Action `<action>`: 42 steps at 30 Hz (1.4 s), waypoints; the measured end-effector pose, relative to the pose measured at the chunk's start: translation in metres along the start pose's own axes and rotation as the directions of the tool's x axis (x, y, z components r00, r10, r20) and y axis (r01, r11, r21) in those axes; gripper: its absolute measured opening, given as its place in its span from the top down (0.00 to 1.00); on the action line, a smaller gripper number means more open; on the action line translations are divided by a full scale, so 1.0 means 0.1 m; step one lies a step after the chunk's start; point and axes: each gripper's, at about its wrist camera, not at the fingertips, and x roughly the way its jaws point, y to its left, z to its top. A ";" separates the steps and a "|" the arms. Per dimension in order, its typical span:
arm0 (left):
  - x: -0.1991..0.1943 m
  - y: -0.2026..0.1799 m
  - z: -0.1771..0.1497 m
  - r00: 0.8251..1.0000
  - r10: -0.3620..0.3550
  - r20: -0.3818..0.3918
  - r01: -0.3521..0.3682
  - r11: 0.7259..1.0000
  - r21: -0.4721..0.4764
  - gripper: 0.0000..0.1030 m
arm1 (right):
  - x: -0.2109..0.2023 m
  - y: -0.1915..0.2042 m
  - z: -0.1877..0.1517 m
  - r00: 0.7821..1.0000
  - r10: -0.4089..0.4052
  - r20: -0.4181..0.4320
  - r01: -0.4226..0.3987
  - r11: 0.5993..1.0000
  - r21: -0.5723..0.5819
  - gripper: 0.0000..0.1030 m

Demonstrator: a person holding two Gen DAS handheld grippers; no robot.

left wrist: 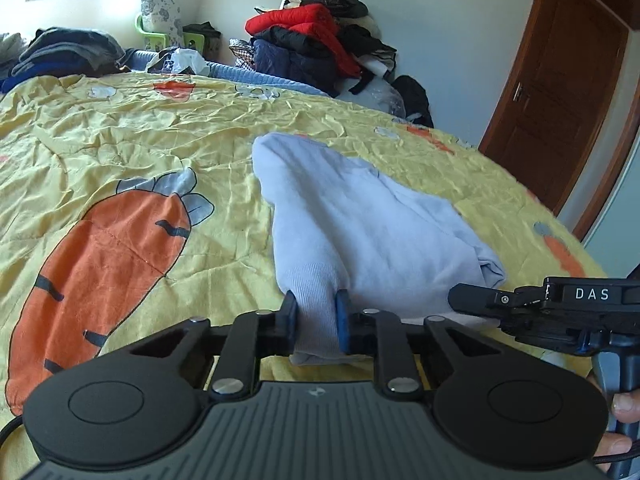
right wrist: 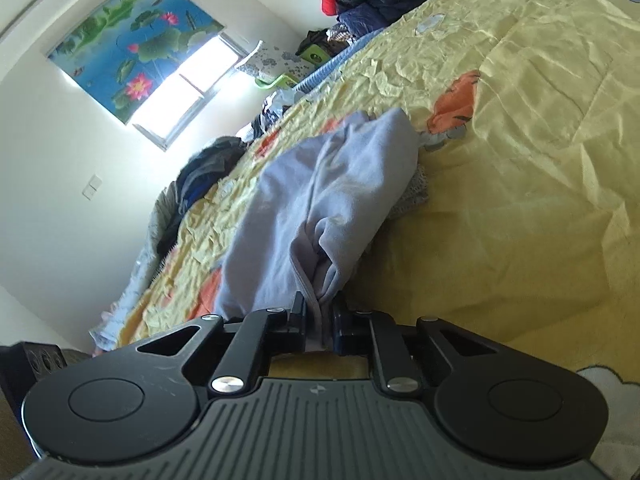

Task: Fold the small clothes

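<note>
A small pale lavender garment (left wrist: 360,224) lies partly folded on the yellow carrot-print bedspread (left wrist: 120,144). My left gripper (left wrist: 317,320) is shut on its ribbed cuff at the near edge. My right gripper (right wrist: 320,326) is shut on another seamed edge of the same garment (right wrist: 320,200), with the camera rolled sideways. The right gripper's body also shows at the right of the left wrist view (left wrist: 560,312), close beside the left one.
A pile of red, black and navy jackets (left wrist: 320,40) sits at the bed's far edge. Folded dark clothes (left wrist: 68,52) lie at the far left. A brown door (left wrist: 560,92) is at the right. A window (right wrist: 188,92) is behind the bed.
</note>
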 end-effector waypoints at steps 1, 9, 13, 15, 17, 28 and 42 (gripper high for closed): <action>-0.01 0.01 0.01 1.000 -0.004 -0.004 0.004 1.000 -0.003 0.83 | -0.01 0.03 0.02 1.000 0.000 0.000 0.000 1.000 -0.014 0.84; -0.11 0.02 -0.03 0.997 0.061 -0.041 -0.061 0.998 0.017 0.65 | -0.16 -0.06 -0.05 0.994 -0.112 0.008 0.112 0.993 -0.040 0.65; -0.24 0.03 0.12 0.990 0.133 0.047 -0.135 0.990 0.041 0.39 | -0.40 0.12 0.06 0.953 -0.236 0.192 0.264 0.955 -0.137 0.63; -0.20 0.01 0.26 0.989 0.130 0.065 -0.133 0.990 0.048 0.39 | -0.37 0.28 0.19 0.950 -0.221 0.223 0.269 0.938 -0.219 0.63; -0.10 -0.03 0.39 0.991 0.110 0.075 -0.114 0.992 0.060 0.38 | -0.21 0.47 0.31 0.950 -0.214 0.225 0.279 0.907 -0.316 0.63; 0.49 -0.19 0.42 0.987 0.161 -0.004 -0.156 0.964 0.213 0.38 | 0.73 0.53 0.49 0.931 -0.357 0.078 0.348 0.802 -0.486 0.64; 0.69 -0.25 0.60 0.984 0.176 -0.026 -0.167 0.964 0.208 0.30 | 1.24 0.51 0.87 0.914 -0.404 0.032 0.363 0.783 -0.505 0.58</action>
